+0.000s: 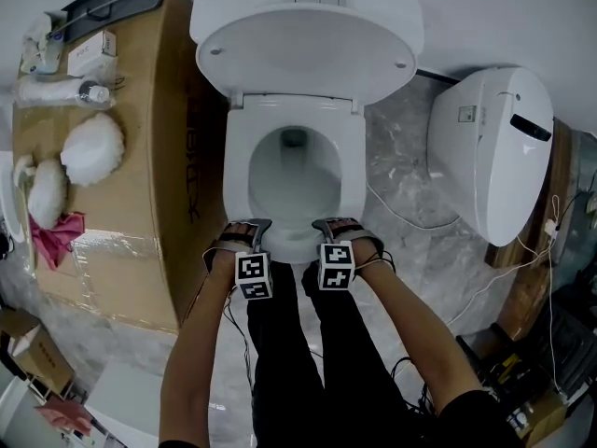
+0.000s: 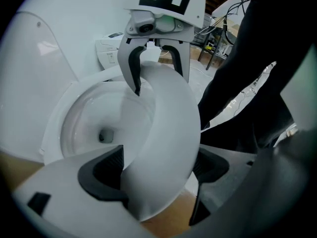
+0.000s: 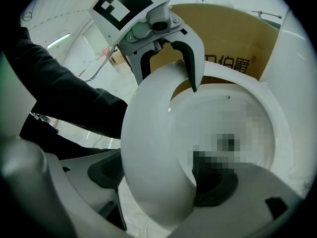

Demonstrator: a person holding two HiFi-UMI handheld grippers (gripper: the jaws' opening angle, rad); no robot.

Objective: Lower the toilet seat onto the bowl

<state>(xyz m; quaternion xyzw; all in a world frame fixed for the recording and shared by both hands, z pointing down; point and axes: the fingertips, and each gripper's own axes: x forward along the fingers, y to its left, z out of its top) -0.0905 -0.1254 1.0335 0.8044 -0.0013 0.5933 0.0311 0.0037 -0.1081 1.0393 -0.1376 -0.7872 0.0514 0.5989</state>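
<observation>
**Both grippers on front rim of seat**

Far L of L gripper: cardboard box (image 1: 140, 157), white bundles (image 1: 91, 147) and pink cloth (image 1: 56, 236) on top.

L gripper (image 1: 244, 227): clamped on front edge of toilet seat (image 1: 237, 157), L of centre. Jaws held apart only by rim thickness, one pad above, one below.

Ahead of both grippers: seat ring lying low over bowl (image 1: 294, 180). Cannot tell if resting on it or just clear. Beyond that, lid (image 1: 303, 49) raised against tank.

R gripper (image 1: 338, 224): just beside L one, same grip on same front edge, R of centre. Rim filling gap btwn jaws.

R of R gripper, well apart: white toilet unit (image 1: 490, 152) on stone floor, cables (image 1: 410, 217) trailing near it.
</observation>
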